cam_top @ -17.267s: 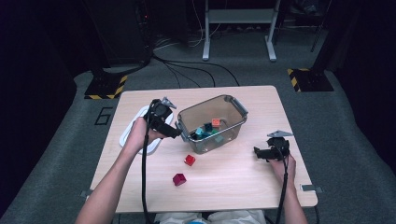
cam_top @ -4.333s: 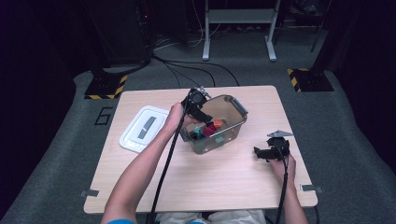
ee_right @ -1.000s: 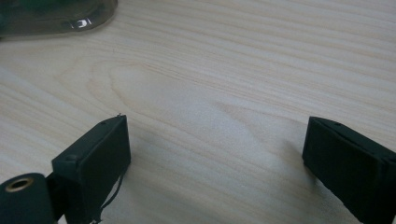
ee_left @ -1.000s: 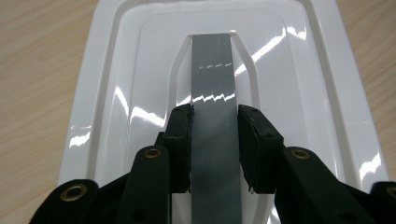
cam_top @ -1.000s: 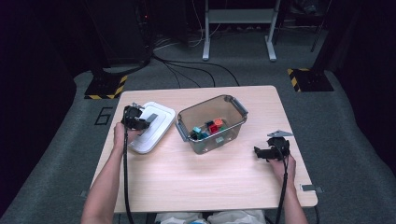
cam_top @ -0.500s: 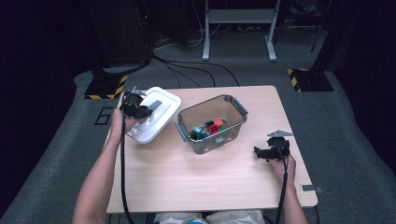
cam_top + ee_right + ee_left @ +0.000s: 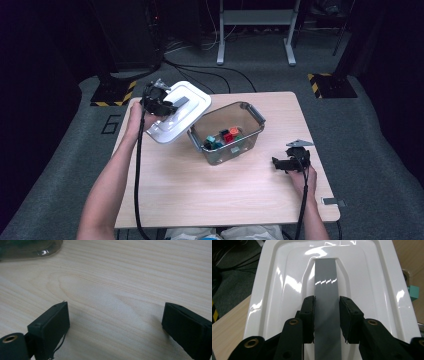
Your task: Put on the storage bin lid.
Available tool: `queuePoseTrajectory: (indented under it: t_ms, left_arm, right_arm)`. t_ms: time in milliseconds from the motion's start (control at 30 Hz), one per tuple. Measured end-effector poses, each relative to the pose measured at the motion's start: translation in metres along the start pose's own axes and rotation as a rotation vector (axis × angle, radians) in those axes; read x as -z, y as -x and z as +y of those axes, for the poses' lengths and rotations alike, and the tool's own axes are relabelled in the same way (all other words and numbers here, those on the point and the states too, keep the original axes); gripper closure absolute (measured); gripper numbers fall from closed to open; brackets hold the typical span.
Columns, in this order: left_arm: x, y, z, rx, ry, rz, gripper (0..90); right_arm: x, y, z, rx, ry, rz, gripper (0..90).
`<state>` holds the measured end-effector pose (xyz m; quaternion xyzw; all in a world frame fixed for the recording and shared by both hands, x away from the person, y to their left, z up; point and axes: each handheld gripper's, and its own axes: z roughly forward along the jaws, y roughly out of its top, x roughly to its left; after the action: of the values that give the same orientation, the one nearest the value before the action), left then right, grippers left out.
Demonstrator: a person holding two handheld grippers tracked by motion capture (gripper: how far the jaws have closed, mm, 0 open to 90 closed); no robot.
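Note:
A white lid (image 7: 180, 116) with a grey handle bar (image 7: 326, 290) hangs tilted in the air above the table's far left, just left of the box. My left gripper (image 7: 170, 106) is shut on that grey handle, its pads (image 7: 309, 315) pressing both sides of the bar. The clear plastic box (image 7: 248, 112) stands open in the middle of the table, with several coloured blocks (image 7: 225, 137) inside. My right gripper (image 7: 276, 163) rests low over the bare wood near the right edge, its jaws wide open with nothing between them (image 7: 116, 322).
The wooden table (image 7: 220, 195) has bare room in front of the box. A corner of the clear box (image 7: 30, 247) shows at the top left of the right gripper view. Black-and-yellow stand feet (image 7: 112, 92) and cables lie on the grey floor behind.
My left gripper has lifted the white lid off the table and carried it up and to the right, toward the box. The right gripper has stayed still.

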<state>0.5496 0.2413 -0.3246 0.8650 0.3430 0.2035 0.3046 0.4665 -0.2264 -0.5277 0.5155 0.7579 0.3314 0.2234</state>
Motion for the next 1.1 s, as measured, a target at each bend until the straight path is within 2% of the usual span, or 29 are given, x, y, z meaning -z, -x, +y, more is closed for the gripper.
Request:
queuePoseTrajectory:
  t_ms: [233,700,900,1100]
  left_arm:
    - [-0.013,0.027,0.025,-0.069,-0.005,-0.062,66.6]
    - [-0.063,0.074,0.055,-0.188,-0.094,-0.170,66.5]
    - [-0.080,0.087,0.061,-0.209,-0.099,-0.200,66.6]
    - [-0.089,0.096,0.065,-0.222,-0.090,-0.229,66.5]
  right_arm:
    - [0.000,0.000,0.000,0.000,0.000,0.000,7.1]
    - [0.000,0.000,0.000,-0.001,0.000,0.004,7.2]
    - [0.000,0.000,0.000,-0.001,0.000,0.004,7.3]
    - [0.000,0.000,0.000,0.000,0.000,0.004,7.3]
